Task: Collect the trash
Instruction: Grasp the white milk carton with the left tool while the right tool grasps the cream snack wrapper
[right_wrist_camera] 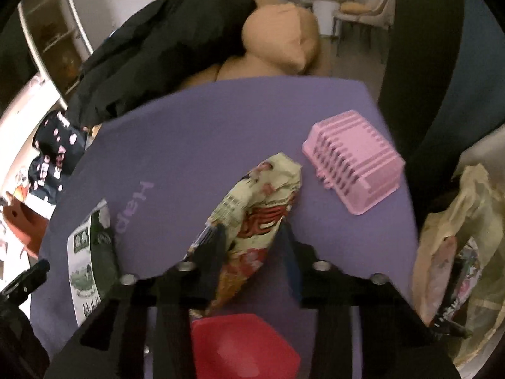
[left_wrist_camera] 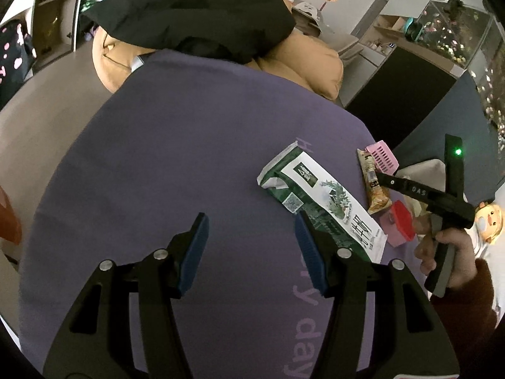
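1. A crumpled snack wrapper (right_wrist_camera: 262,208) lies on the purple mat (right_wrist_camera: 202,132), its lower part between the fingers of the right gripper (right_wrist_camera: 252,246).
2. The right gripper is clenched on the wrapper, pads pressing its sides.
3. A green-and-white carton (left_wrist_camera: 322,202) lies flat just beside the left gripper (left_wrist_camera: 252,246), whose jaws stand apart and hold nothing.
4. A pink slotted basket (right_wrist_camera: 353,164) sits near the wrapper; a red lid (right_wrist_camera: 243,347) lies under the right gripper.
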Available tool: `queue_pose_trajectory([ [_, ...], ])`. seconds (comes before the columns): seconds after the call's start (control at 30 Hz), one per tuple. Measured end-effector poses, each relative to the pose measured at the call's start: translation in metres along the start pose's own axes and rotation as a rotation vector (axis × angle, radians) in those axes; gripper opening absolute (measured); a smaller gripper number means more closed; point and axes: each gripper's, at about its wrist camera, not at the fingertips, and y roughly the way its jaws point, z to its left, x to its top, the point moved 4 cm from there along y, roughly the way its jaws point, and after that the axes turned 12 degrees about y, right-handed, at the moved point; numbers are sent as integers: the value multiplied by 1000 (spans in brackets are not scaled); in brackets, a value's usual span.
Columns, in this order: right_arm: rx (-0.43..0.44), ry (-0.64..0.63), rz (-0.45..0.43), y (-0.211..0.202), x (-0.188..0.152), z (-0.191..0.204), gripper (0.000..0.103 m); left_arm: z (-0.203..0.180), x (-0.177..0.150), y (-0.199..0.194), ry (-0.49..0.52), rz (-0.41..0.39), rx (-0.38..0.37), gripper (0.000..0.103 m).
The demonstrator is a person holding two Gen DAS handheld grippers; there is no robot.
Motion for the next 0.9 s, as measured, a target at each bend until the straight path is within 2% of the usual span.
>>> queue_pose_trajectory([
  [0.13,38,-40,-62,-23,1,8,21,-8,0,7,15,19,-28,54],
  [0.27,43,-81,-187,-67,7,14,20,-24,0,13,42,36,-52,54],
  [0.43,-22,-131,-298,-104,-3,7,20,-40,1,22,49,51,-98,54],
  [0.73,-77,-52,-324,-126,-61,-46,20,-50,19,47,10,90,-121,56],
  [0.9,-44,16,-286,-126,-86,-72,20,-58,38,64,19,79,-96,61],
])
